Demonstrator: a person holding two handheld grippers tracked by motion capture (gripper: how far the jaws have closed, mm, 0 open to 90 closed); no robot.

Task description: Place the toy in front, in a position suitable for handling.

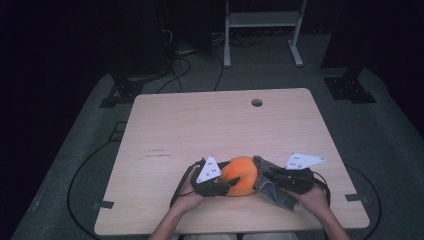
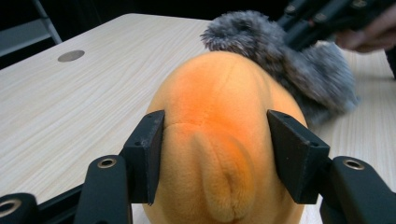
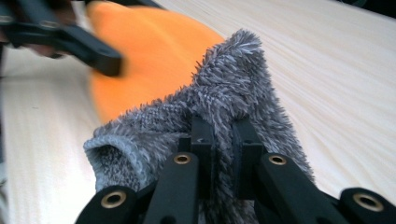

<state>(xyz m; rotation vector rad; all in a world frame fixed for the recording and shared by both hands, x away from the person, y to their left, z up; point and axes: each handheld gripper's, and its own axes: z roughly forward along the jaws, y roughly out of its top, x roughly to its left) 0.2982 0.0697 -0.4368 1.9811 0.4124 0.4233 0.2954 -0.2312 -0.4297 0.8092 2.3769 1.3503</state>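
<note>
An orange plush toy (image 1: 241,175) lies near the table's front edge. My left gripper (image 1: 220,184) is shut on it; in the left gripper view the jaws press both flanks of the orange plush toy (image 2: 219,116). A fuzzy grey sock (image 1: 272,187) lies against the toy's right side. My right gripper (image 1: 272,176) is shut on a fold of the grey sock (image 3: 224,102). In the right gripper view the orange toy (image 3: 149,60) lies just behind the sock, with the left gripper's black jaw on it. The grey sock (image 2: 289,60) shows behind the toy in the left gripper view.
The light wooden table (image 1: 200,130) has a round cable hole (image 1: 257,102) near its far edge. Cables and a white frame (image 1: 262,25) stand on the dark floor beyond. The person's hands (image 1: 187,200) come in at the front edge.
</note>
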